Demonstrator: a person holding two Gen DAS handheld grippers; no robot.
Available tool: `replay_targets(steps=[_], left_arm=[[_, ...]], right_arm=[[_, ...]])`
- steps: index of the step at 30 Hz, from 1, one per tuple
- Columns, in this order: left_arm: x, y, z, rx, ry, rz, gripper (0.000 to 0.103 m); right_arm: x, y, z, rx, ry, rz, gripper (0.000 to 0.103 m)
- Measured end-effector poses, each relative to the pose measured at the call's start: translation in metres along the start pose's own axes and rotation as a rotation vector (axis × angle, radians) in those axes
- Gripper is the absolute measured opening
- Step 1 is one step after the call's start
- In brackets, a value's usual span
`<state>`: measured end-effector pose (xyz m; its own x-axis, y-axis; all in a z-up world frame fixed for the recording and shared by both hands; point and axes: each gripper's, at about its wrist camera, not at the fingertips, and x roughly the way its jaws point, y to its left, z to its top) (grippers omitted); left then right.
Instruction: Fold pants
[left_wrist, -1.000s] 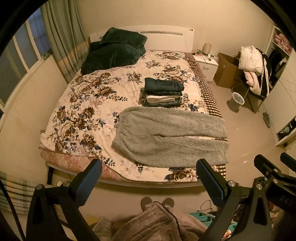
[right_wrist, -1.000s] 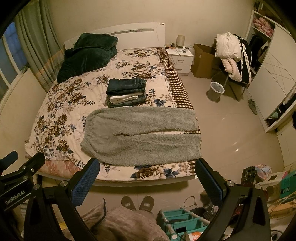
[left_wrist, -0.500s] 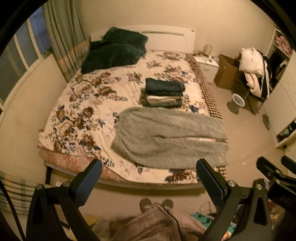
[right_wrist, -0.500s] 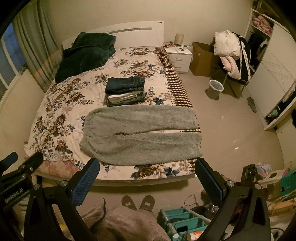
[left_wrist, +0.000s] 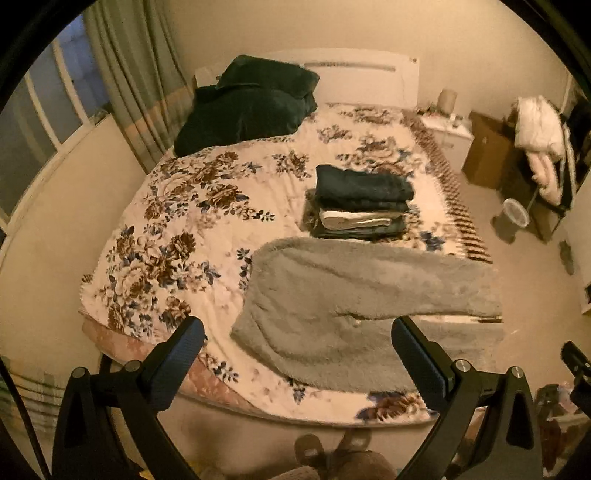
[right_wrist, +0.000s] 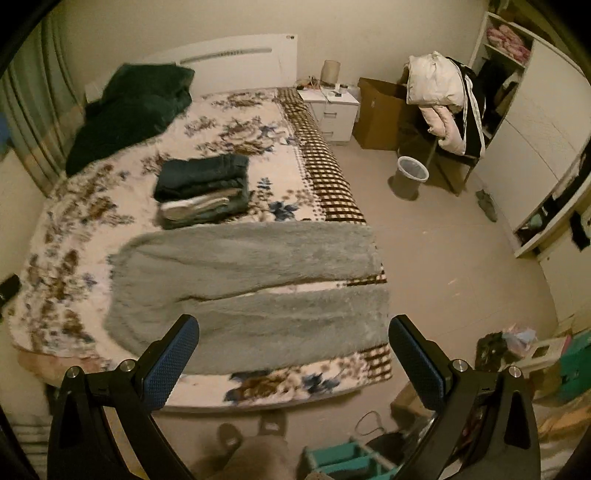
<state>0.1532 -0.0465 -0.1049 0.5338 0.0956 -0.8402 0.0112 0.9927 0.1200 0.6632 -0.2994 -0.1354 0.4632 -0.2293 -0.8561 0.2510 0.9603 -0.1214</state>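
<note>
Grey fluffy pants (left_wrist: 354, 306) lie flat across the near end of the bed, waist to the left and both legs running right to the bed's edge; they also show in the right wrist view (right_wrist: 251, 288). My left gripper (left_wrist: 299, 354) is open and empty, held above the bed's near edge by the waist end. My right gripper (right_wrist: 293, 343) is open and empty, above the near leg.
A stack of folded clothes (left_wrist: 362, 203) sits on the floral bedspread (left_wrist: 177, 221) behind the pants. Dark green pillows (left_wrist: 243, 103) lie at the headboard. A bin (right_wrist: 408, 177), chair with coats (right_wrist: 443, 99) and wardrobe stand to the right. Teal crates (right_wrist: 343, 461) are on the floor by my feet.
Both grippers have moved forward and down toward the bed; the pants look larger and closer. The left view swung left, the right view swung right. The pants have not moved.
</note>
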Motion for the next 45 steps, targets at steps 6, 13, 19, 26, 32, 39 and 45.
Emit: replay_targets(steps=[6, 13, 19, 26, 32, 39, 45], left_arm=[[0.093, -0.038, 0.031, 0.022, 0.082, -0.003, 0.103], [0.213, -0.087, 0.068, 0.033, 0.168, -0.009, 0.103], [0.321, -0.151, 0.091, 0.224, 0.173, -0.028, 0.103], [0.484, -0.213, 0.094, 0.558, 0.274, -0.025, 0.103], [0.565, -0.238, 0.090, 0.835, 0.389, -0.056, 0.103], [0.598, -0.238, 0.087, 0.942, 0.505, -0.251, 0.072], [0.576, -0.217, 0.110, 0.832, 0.528, -0.376, 0.006]], right_arm=[[0.138, -0.018, 0.039, -0.051, 0.067, -0.032, 0.103], [0.290, -0.030, 0.094, -0.168, 0.107, -0.020, 0.103], [0.433, -0.013, 0.124, -0.348, 0.122, -0.056, 0.103], [0.608, 0.030, 0.134, -0.525, 0.259, -0.009, 0.103], [0.697, 0.052, 0.139, -0.681, 0.407, 0.021, 0.103], [0.737, 0.062, 0.138, -0.773, 0.520, 0.092, 0.087], [0.723, 0.062, 0.142, -0.689, 0.500, 0.185, 0.014]])
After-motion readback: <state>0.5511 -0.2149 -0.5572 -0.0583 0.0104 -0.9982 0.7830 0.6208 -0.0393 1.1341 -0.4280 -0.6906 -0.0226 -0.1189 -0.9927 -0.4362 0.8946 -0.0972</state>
